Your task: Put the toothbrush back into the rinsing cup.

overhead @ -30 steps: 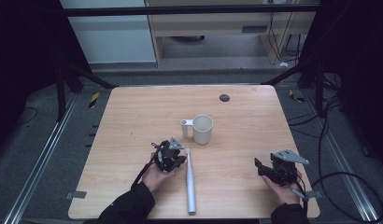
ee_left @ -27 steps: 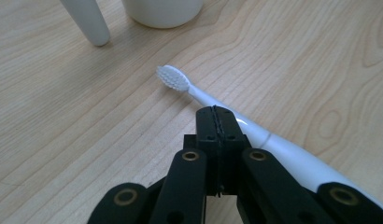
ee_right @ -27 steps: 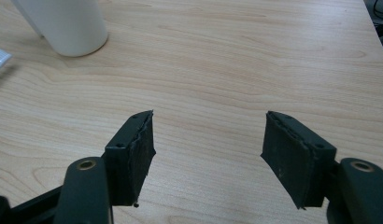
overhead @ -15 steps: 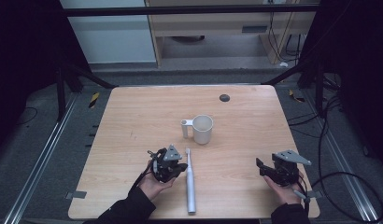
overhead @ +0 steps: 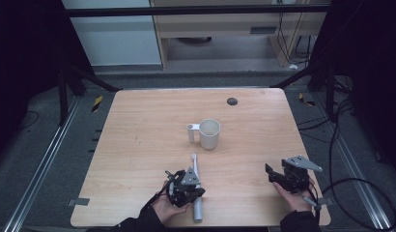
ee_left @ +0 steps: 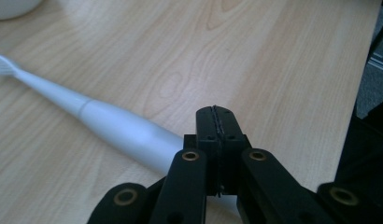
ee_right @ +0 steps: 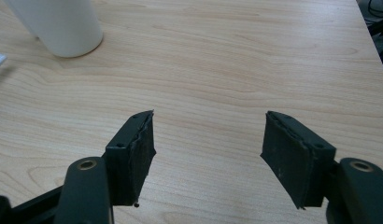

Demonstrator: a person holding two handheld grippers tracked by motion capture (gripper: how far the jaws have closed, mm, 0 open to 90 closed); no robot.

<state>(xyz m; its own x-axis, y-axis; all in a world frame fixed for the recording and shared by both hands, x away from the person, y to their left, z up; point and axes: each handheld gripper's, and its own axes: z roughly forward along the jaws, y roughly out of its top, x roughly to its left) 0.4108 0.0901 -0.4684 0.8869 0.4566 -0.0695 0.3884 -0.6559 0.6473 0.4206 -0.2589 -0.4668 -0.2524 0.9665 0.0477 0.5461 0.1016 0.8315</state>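
1. White toothbrush (overhead: 196,186) lies flat on the wooden table (overhead: 138,125), near the person's edge, its bristle end pointing up towards the cream mug (overhead: 209,133) and its thick handle towards the person.
2. And the left gripper (overhead: 185,186) has slid back along that brush: a second ago it sat up by the head, close to the mug, and now it hovers over the fat handle end.
3. Its jaws are pressed tight together with nothing between them. In the left gripper view the toothbrush (ee_left: 101,123) runs underneath and past the closed tips (ee_left: 216,123), not inside them.
4. Over on the other side, the right gripper (overhead: 283,175) has not budged, jaws spread wide over bare wood, the mug (ee_right: 63,25) well ahead of it in its own view.
5. The brush itself has not moved from its spot.
6. My read: that slide lines the hand up on the handle, the better place to grasp. Nothing is picked up yet, though; the jaws must open before they can take it, and the mug looks like the likely destination.
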